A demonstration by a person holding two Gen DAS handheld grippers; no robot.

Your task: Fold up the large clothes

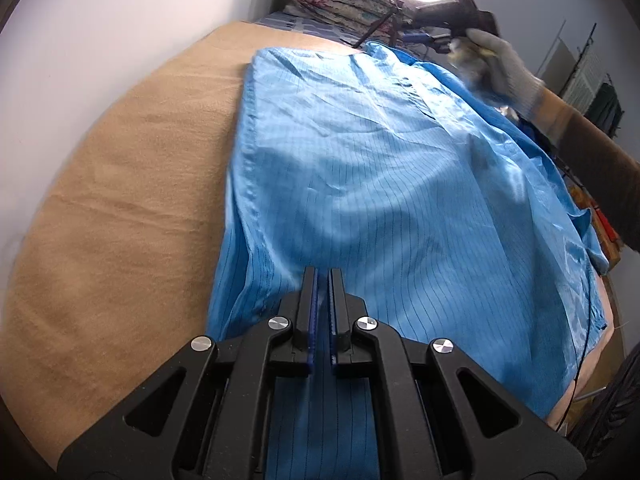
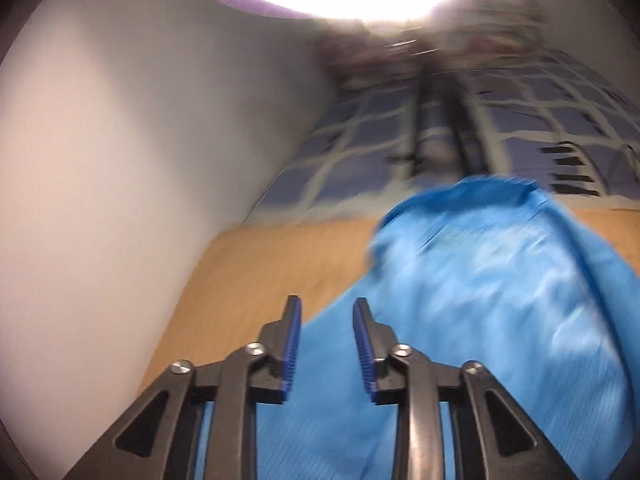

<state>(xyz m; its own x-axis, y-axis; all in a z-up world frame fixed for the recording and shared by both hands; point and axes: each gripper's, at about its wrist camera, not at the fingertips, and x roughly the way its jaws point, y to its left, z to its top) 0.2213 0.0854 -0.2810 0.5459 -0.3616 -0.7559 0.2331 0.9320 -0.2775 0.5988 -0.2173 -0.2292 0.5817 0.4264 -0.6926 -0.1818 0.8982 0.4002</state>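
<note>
Gloved hand only in left-wrist view.

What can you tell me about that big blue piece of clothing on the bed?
The blue garment is thin, slightly shiny fabric with fine dark pinstripes and a stitched hem along one edge. It lies spread, wrinkled, over a tan blanket, its far side bunched into folds. The left gripper is shut on its near edge, with cloth pinched between the pads. The right gripper is open above it, holding nothing. The right wrist view is blurred.
</note>
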